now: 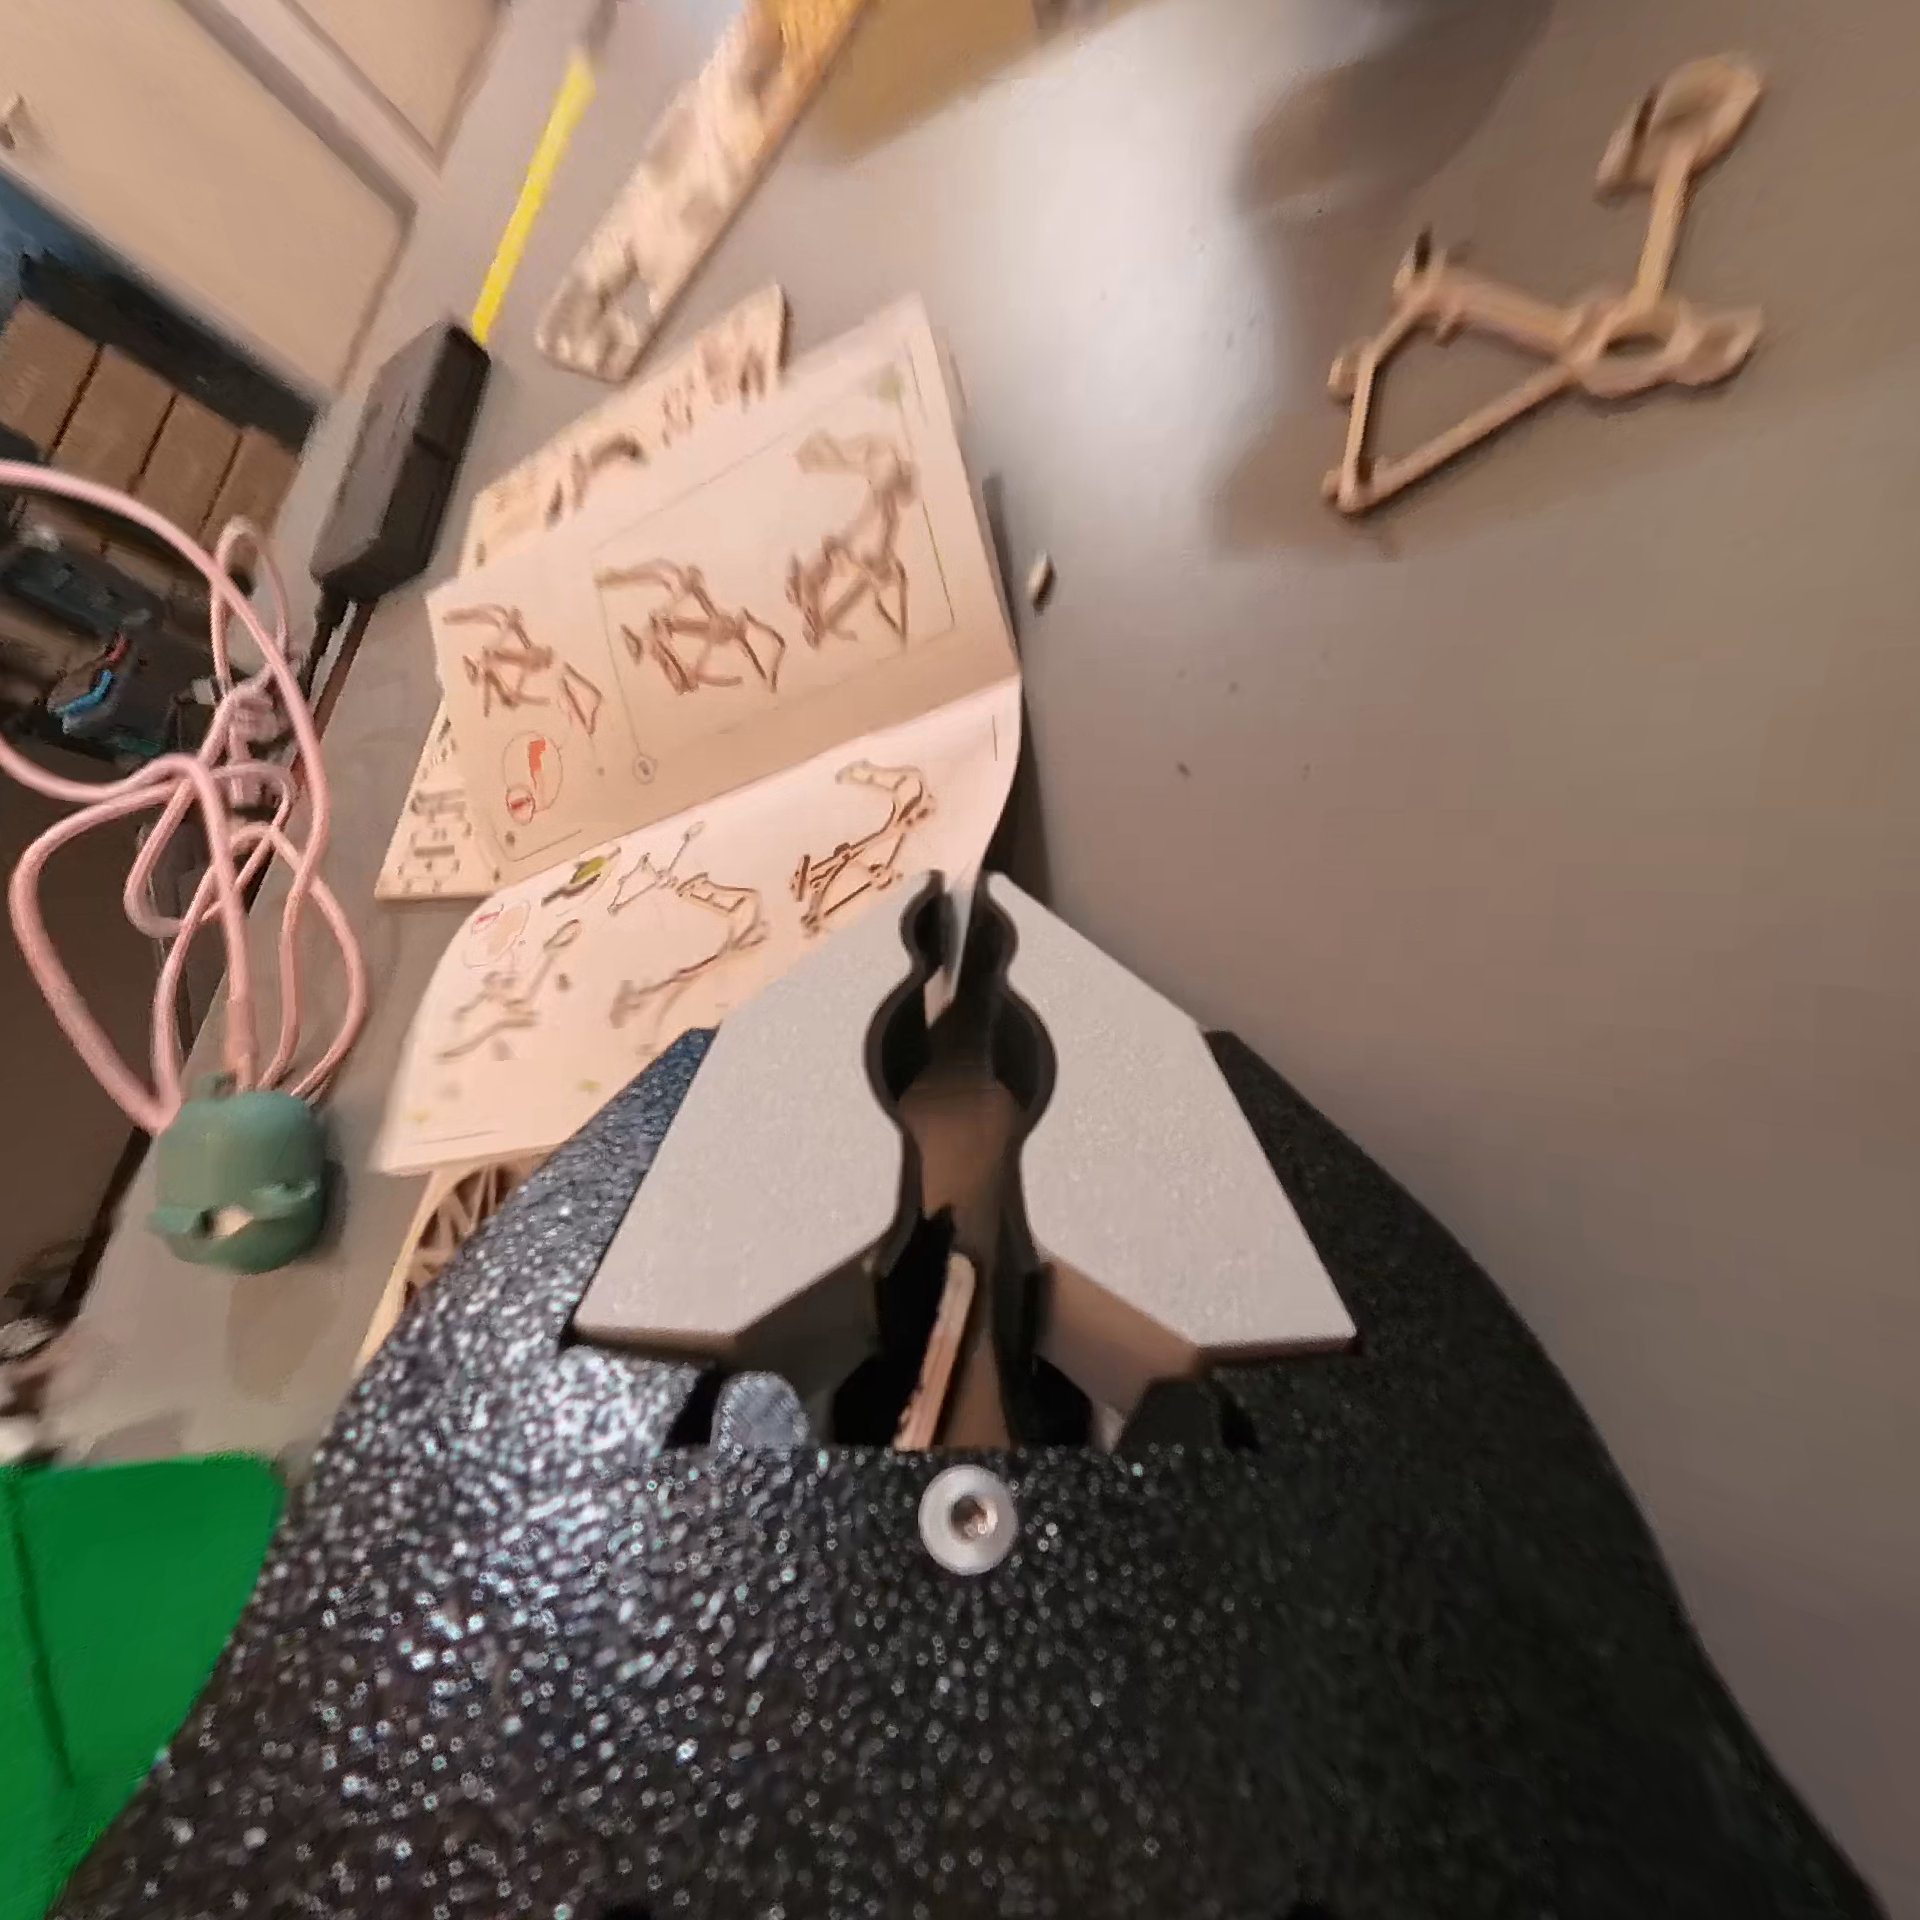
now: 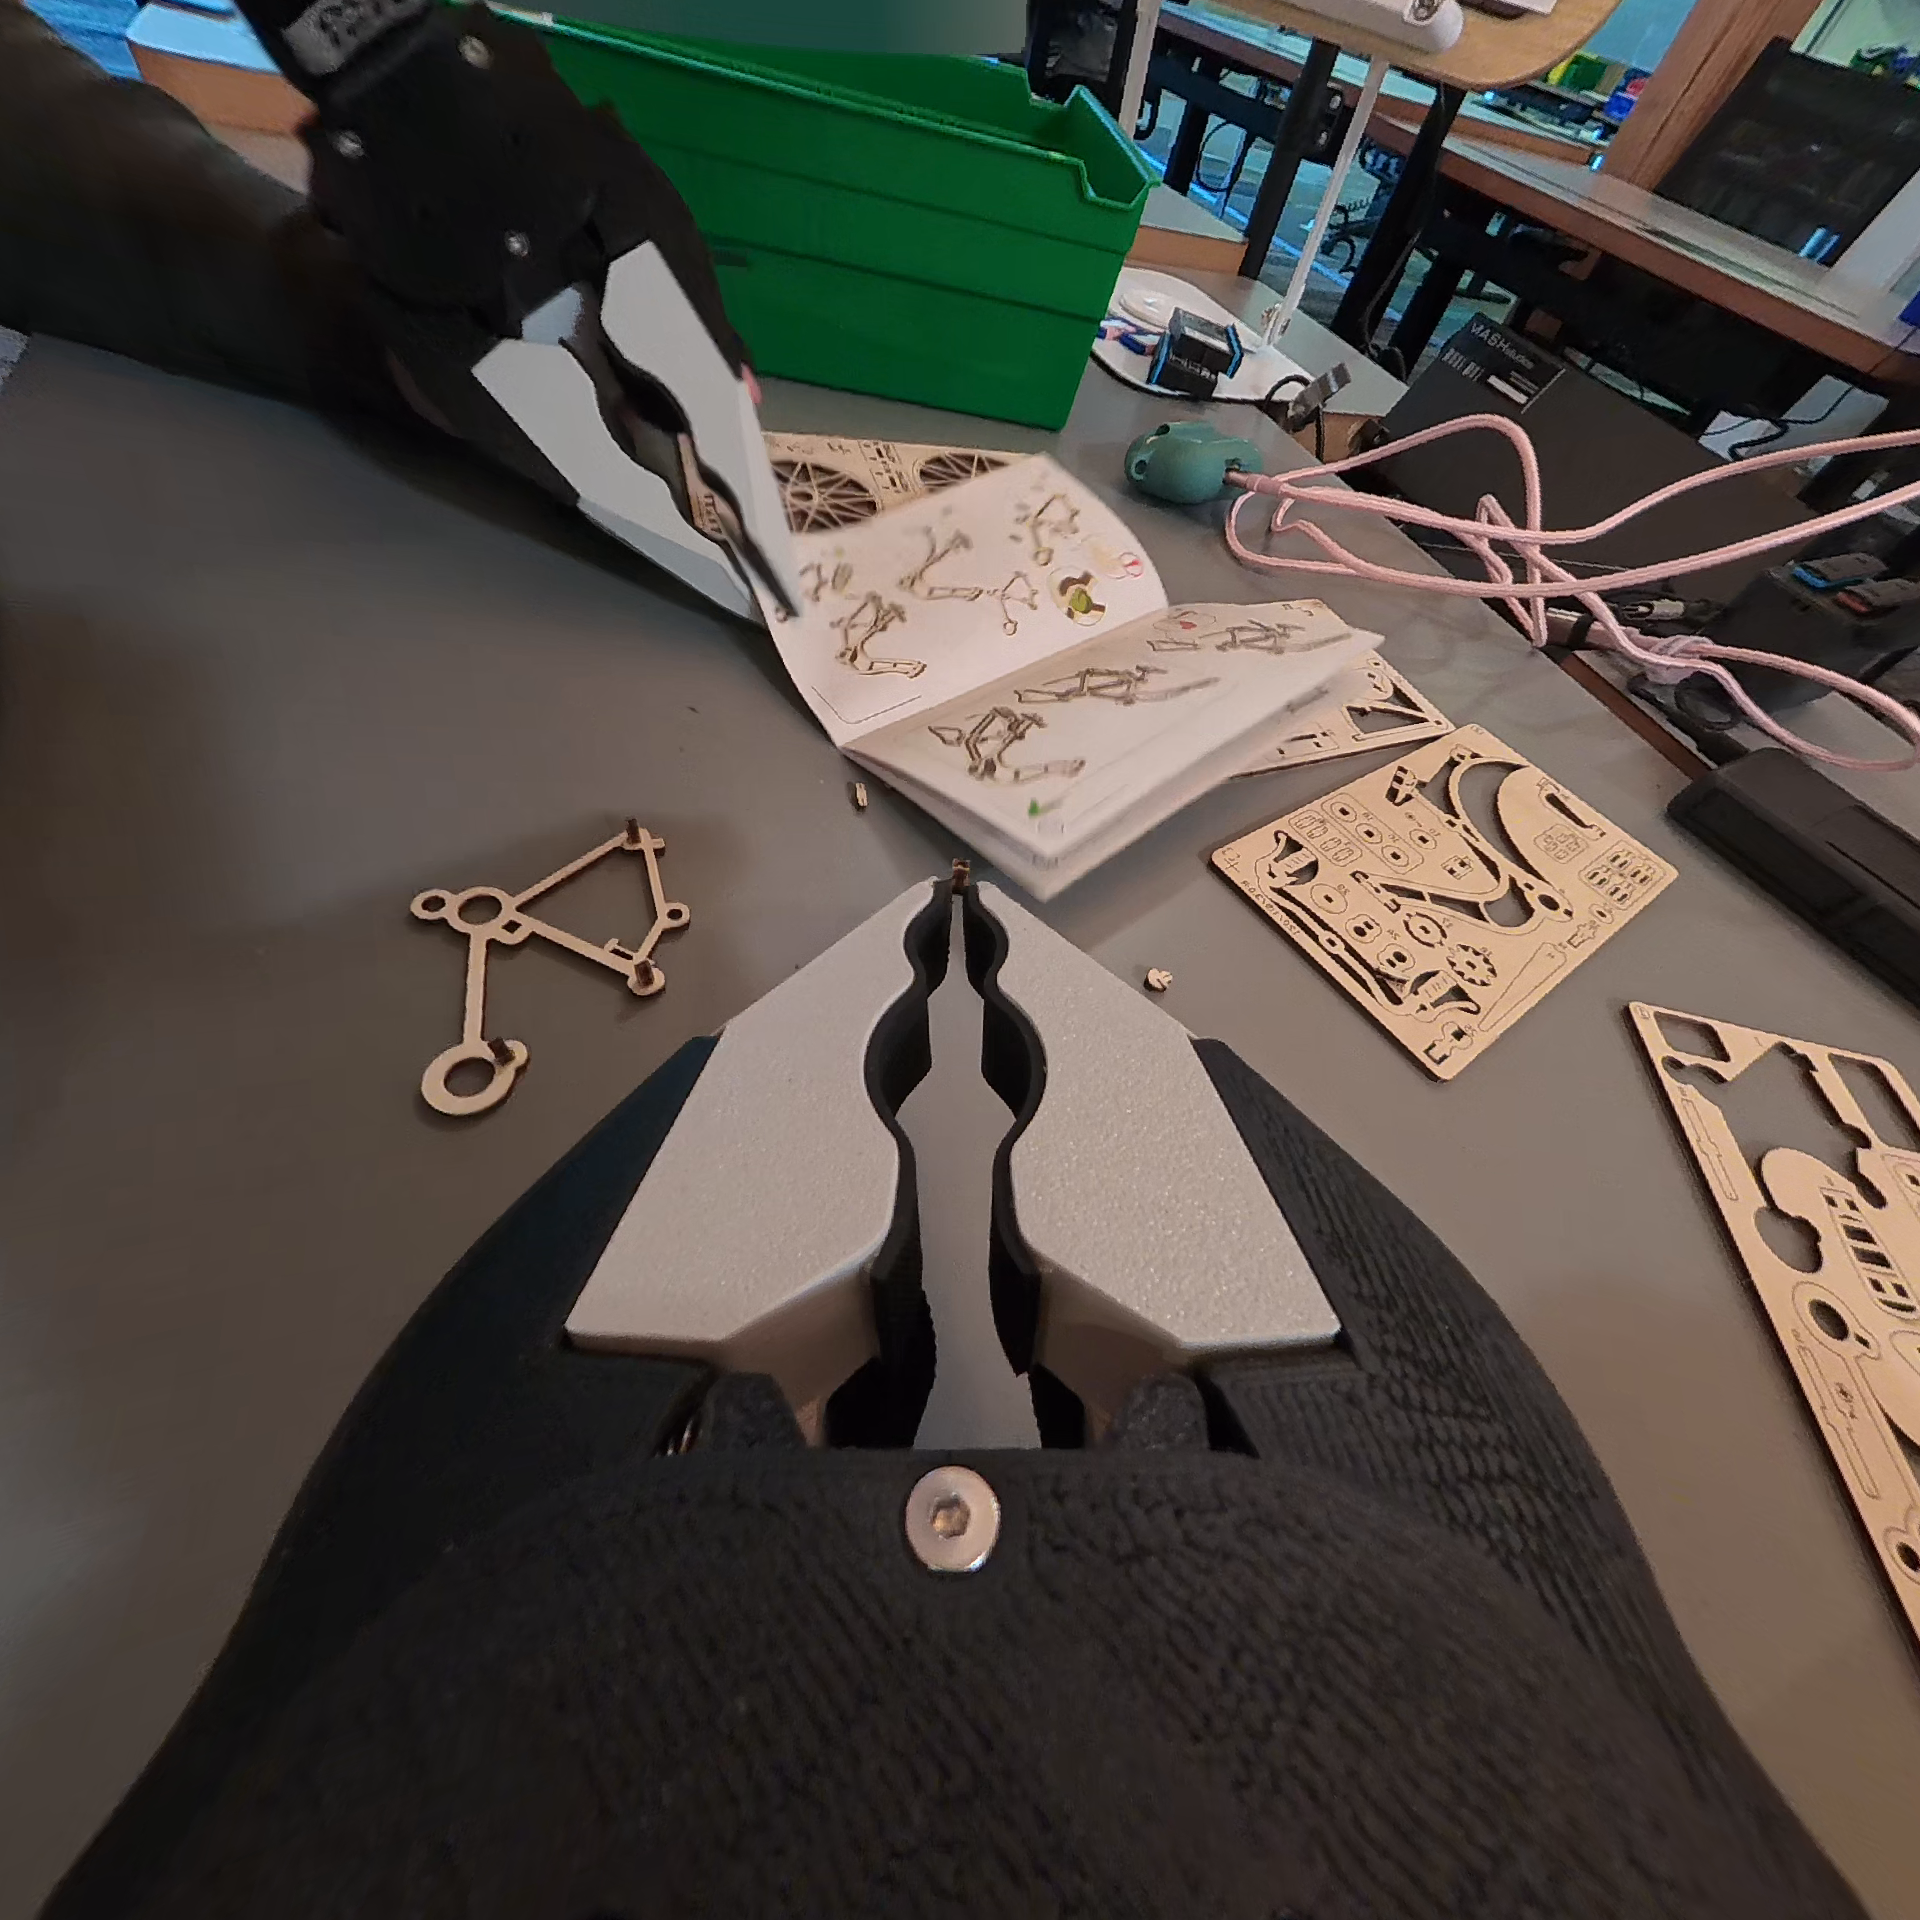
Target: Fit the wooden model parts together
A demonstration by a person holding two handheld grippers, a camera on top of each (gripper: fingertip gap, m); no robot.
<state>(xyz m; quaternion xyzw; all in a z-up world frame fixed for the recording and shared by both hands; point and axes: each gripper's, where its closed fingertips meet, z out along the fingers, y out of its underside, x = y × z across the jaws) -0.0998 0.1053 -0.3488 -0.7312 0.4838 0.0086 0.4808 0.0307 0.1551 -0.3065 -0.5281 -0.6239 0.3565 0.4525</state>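
With the right tongs (image 2: 958, 891) pinching a tiny wooden peg (image 2: 961, 871) and the left tongs (image 1: 961, 914) nipping a booklet page (image 1: 997, 831), the peg wanted squaring over a frame (image 2: 540, 935) slot.

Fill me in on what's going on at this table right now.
A person is building a wooden model with two handheld grippers. The left gripper has pinched a page of the instruction booklet, which lies open on the grey table. The right gripper holds a tiny wooden peg at its fingertips. The partly built wooden frame lies untouched to its left, and the punched part sheets to its right.
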